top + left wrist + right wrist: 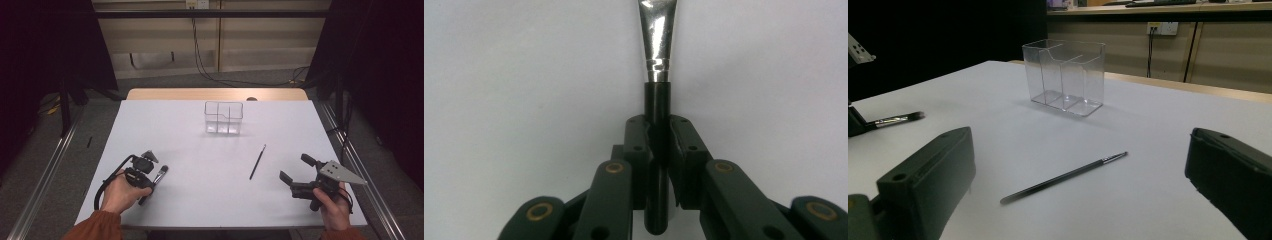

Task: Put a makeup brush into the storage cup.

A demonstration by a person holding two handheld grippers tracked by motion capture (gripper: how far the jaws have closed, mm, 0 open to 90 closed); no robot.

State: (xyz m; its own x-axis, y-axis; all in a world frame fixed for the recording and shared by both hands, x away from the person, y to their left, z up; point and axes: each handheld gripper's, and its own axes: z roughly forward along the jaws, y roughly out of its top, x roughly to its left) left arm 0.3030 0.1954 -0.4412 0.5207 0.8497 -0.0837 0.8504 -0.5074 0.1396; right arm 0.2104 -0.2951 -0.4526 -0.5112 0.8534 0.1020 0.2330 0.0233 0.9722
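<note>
At seven o'clock on the desk, the left hand-held gripper is clamped on the makeup brush, whose ferrule points to one o'clock.

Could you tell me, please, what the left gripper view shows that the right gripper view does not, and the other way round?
The left gripper view alone shows the left gripper shut on the black handle of the thick brush. The right gripper view alone shows the clear divided box, the thin brush lying flat and the right gripper open, with nothing held. Both show the white table and the thick brush's metal collar.
</note>
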